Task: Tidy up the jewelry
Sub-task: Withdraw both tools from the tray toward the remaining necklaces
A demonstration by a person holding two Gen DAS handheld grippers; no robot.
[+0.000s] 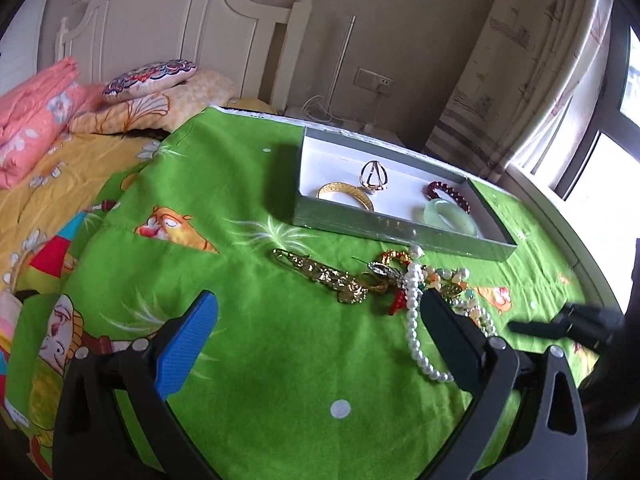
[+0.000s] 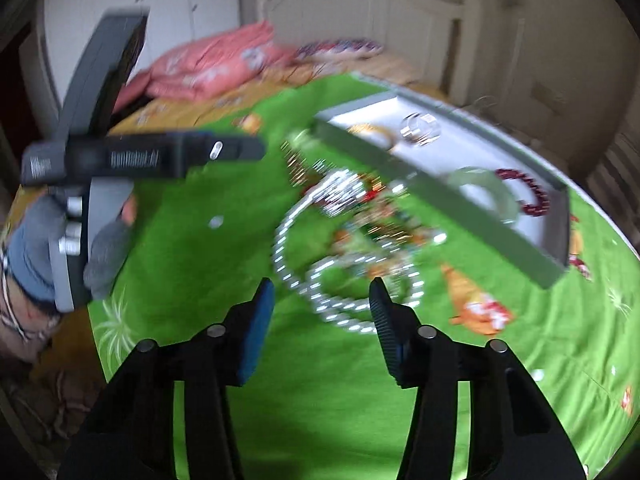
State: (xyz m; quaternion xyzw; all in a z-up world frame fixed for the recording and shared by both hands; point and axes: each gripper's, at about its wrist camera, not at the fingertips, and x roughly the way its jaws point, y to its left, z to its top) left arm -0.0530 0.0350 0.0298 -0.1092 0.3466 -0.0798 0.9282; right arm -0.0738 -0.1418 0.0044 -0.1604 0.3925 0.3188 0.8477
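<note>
A grey tray with a white floor holds a gold bangle, a gold-and-silver ring piece, a red bead bracelet and a jade bangle. In front of it on the green cloth lies a tangle: a gold chain, a pearl necklace and mixed beads. My left gripper is open just short of the tangle, its right finger beside the pearls. My right gripper is open above a loop of the pearl necklace, pads clear of it; this view is blurred.
The green cartoon cloth covers a round surface on a bed. Folded pink bedding and pillows lie at the back left before a white headboard. A window and curtain stand at the right. A gloved hand holds the left gripper.
</note>
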